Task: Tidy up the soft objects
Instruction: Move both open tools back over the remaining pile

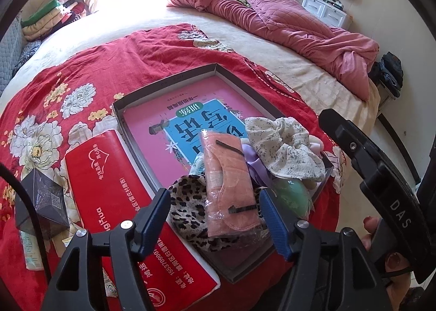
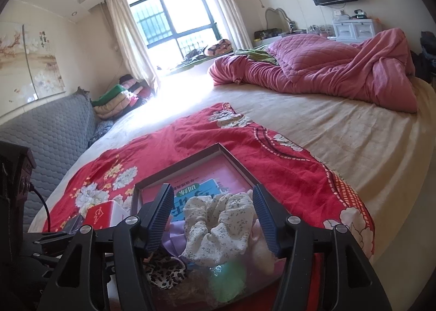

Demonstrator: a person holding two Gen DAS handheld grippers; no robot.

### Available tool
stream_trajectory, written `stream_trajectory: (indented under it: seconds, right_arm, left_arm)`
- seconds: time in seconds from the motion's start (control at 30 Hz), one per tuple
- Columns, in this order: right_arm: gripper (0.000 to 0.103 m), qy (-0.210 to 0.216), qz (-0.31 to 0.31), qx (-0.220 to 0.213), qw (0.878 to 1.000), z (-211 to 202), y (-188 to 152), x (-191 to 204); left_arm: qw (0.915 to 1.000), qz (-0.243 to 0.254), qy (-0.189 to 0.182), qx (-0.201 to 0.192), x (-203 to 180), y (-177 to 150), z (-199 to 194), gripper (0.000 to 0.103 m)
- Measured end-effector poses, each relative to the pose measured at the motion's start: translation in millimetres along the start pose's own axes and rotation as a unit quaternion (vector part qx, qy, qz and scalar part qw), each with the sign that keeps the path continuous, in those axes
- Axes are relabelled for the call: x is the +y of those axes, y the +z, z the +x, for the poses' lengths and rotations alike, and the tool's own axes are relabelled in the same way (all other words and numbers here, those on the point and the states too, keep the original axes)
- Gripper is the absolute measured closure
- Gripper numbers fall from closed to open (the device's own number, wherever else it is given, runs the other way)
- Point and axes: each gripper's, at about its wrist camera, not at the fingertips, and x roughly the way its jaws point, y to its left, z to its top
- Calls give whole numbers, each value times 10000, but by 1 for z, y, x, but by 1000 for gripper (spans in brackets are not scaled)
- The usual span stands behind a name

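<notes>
A grey shallow box [image 1: 174, 80] with a pink book in it lies on a red floral cloth [image 1: 90, 65] on the bed. In its near end sit a pink bagged cloth [image 1: 230, 183], a leopard-print scrunchie [image 1: 188, 210], a white floral scrunchie [image 1: 283, 147], a purple scrunchie [image 1: 254, 165] and a green egg-shaped sponge [image 1: 293, 198]. My left gripper [image 1: 215, 218] is open, its fingers on either side of the pink bagged cloth. My right gripper [image 2: 214, 218] is open, its fingers on either side of the white floral scrunchie [image 2: 218, 226], with the green sponge [image 2: 227, 282] below.
A red tissue pack [image 1: 120, 202] and a dark small box [image 1: 41, 202] lie left of the grey box. A pink quilt [image 1: 286, 19] is bunched at the far side of the bed. Folded clothes [image 1: 54, 16] are stacked at the far left.
</notes>
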Motion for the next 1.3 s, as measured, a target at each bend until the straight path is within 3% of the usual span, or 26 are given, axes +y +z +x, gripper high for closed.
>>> stream_trajectory:
  seconds: [0.23,0.6,1.3]
  right_arm:
    - [33,-167,-43,30,9998,-2,0,1]
    - [30,-293,-132,-290,9991,-22,8,14]
    - [29,-297,-645,-618,9956,-59,18,62]
  left_arm:
    - [9999,-50,84,-135,1,-1,-13,32]
    - [9991,-217,149,-318,11,-9,-40,25]
    - [9969,-428,340,-561,40,-28,-86,24]
